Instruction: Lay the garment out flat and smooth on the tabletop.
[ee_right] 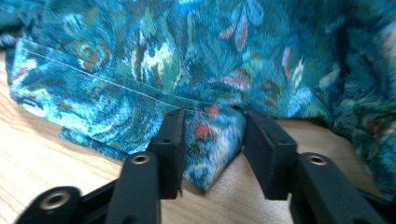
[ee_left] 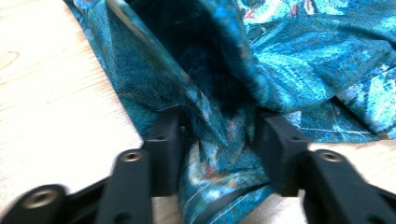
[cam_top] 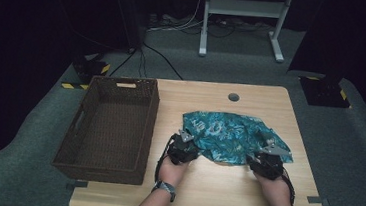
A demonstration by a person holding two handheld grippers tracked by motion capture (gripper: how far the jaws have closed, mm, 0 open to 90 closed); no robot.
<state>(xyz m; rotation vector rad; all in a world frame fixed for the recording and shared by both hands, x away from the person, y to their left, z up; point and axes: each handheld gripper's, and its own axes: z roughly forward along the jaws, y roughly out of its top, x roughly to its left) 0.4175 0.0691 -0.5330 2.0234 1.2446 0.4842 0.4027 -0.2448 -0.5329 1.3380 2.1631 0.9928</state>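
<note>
Teal patterned cloth (cam_top: 233,135), a crumpled fabric printed with blue-green leaves and small red and white marks, lies on the right half of the light wooden table (cam_top: 203,195), well apart from the dark brown woven basket (cam_top: 113,127) that stands at the table's left edge. In the high view, both of the person's hands come in from the bottom and meet the near edge of the cloth, 1 at each end.

The left gripper (ee_left: 217,140) sits at the cloth's near left corner. In the left gripper view, a bunched fold of the fabric fills the gap between its 2 black jaws and looks pressed by both pads, with the jaws partly closed around it. The fabric rises in a dark hollow fold just beyond them.

The right gripper (ee_right: 212,140) is at the near right edge. In the right gripper view, a folded corner with a stitched hem lies between its jaws; the left pad touches the fabric, while a sliver of bare table shows between the corner and the right pad, so the jaws stand partly open around it without a firm hold.

A wristwatch (cam_top: 165,187) shows on the left forearm.
</note>
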